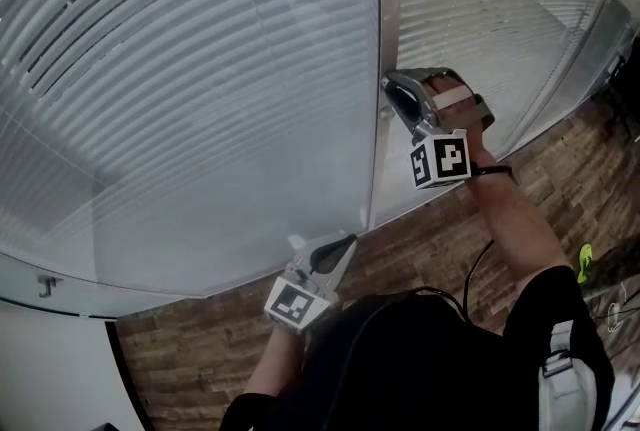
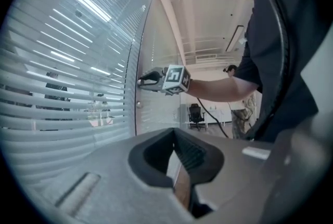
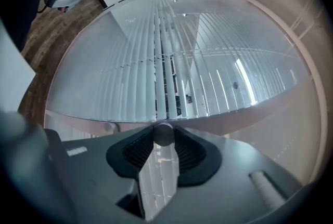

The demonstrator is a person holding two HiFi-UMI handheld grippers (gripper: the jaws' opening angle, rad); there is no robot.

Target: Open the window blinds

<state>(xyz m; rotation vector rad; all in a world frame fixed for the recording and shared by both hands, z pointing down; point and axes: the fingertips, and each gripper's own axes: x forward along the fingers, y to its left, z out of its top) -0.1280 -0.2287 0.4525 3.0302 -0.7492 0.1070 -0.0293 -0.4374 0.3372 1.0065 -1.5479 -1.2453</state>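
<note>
Right tool [image 1: 388,85] is clamped on a small round knob [image 3: 163,133] at its tips, against the vertical frame [image 1: 386,19] between panes. Our right forearm [image 1: 512,214] is stretched forward, tool roughly level. The blinds [image 1: 190,69] sit straight ahead of that tool behind glass, slats lowered, a few gaps showing. Left tool [image 1: 338,247] is held lower, nearer our body, aimed at the glass, tips together, nothing in them.

Head view steeply downward; gripper views close; blinds [image 1: 200,69] common.
</note>
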